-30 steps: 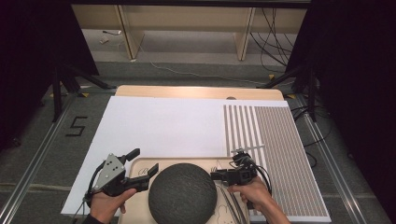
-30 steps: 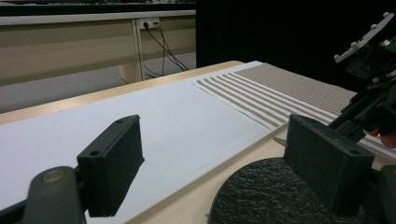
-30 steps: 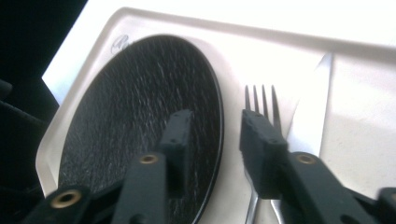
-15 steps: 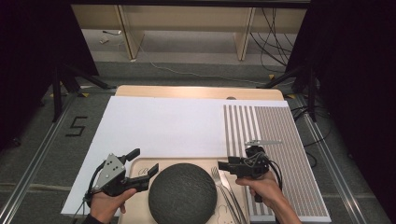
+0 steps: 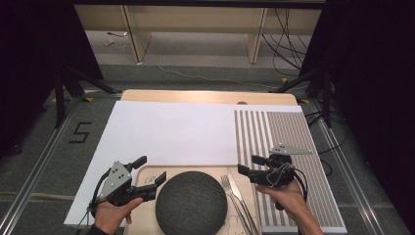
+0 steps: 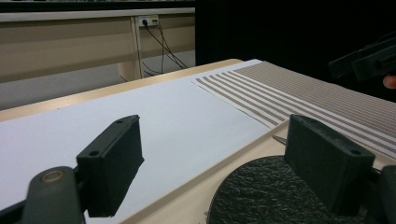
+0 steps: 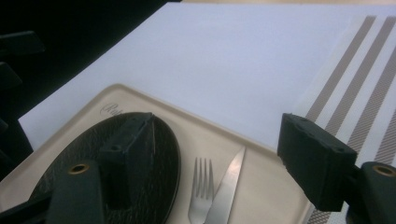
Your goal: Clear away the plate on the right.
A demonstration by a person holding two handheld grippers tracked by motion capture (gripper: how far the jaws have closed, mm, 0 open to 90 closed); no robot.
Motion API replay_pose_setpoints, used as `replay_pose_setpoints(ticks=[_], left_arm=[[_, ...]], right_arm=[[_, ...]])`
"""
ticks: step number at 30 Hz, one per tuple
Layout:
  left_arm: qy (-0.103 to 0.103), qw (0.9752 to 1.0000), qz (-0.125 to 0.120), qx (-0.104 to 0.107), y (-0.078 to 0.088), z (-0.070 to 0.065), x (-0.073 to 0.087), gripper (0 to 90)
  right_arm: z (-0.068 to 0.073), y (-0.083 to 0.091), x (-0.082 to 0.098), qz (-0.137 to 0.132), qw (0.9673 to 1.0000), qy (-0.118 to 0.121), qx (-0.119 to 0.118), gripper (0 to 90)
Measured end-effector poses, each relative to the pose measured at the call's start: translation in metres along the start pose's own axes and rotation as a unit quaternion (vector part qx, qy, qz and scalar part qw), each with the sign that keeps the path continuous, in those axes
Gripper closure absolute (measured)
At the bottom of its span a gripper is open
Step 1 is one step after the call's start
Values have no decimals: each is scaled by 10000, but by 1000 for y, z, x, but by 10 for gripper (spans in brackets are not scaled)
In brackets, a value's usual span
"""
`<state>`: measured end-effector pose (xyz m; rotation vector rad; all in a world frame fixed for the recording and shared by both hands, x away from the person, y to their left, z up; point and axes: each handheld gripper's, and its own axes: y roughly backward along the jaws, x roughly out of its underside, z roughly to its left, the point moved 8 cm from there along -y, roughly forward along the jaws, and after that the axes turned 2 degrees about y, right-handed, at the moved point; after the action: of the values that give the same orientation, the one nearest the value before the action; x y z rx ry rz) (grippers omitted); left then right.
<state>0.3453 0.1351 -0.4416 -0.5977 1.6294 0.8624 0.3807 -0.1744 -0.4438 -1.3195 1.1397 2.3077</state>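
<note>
Black right gripper (image 5: pixel 250 165) raised, jaws apart.

This is a lab or recording studio set up for staged handling trials, not a home dining room. The bench (image 5: pixel 147 95) stands in the middle of a grey carpeted floor, with black curtains (image 5: pixel 372 73) hanging on either side of it. Metal rails (image 5: pixel 29 181) run along the floor beside the bench, and a taped number five (image 5: pixel 80 132) marks the carpet to its left. Behind the bench, loose cables (image 5: pixel 288 34) trail under plain wooden furniture (image 5: pixel 132 29), and tripod legs (image 5: pixel 73 85) stand near its far corners.
</note>
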Motion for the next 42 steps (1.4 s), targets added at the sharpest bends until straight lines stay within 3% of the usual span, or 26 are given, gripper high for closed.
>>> replay_pose_setpoints(ticks=[11, 18, 28, 42], left_arm=[[2, 10000, 3, 4, 0, 0, 0, 186], [-7, 10000, 5, 7, 0, 0, 0, 186], [-6, 10000, 11, 12, 0, 0, 0, 185], [18, 10000, -19, 55, 1, -1, 0, 175]], right_arm=[[4, 18, -11, -527, 9979, 347, 167, 199], [9, 23, -11, -700, 9960, 519, 221, 165], [15, 31, 3, -696, 9926, 897, 441, 159], [11, 48, 11, -945, 9909, 729, 618, 139]])
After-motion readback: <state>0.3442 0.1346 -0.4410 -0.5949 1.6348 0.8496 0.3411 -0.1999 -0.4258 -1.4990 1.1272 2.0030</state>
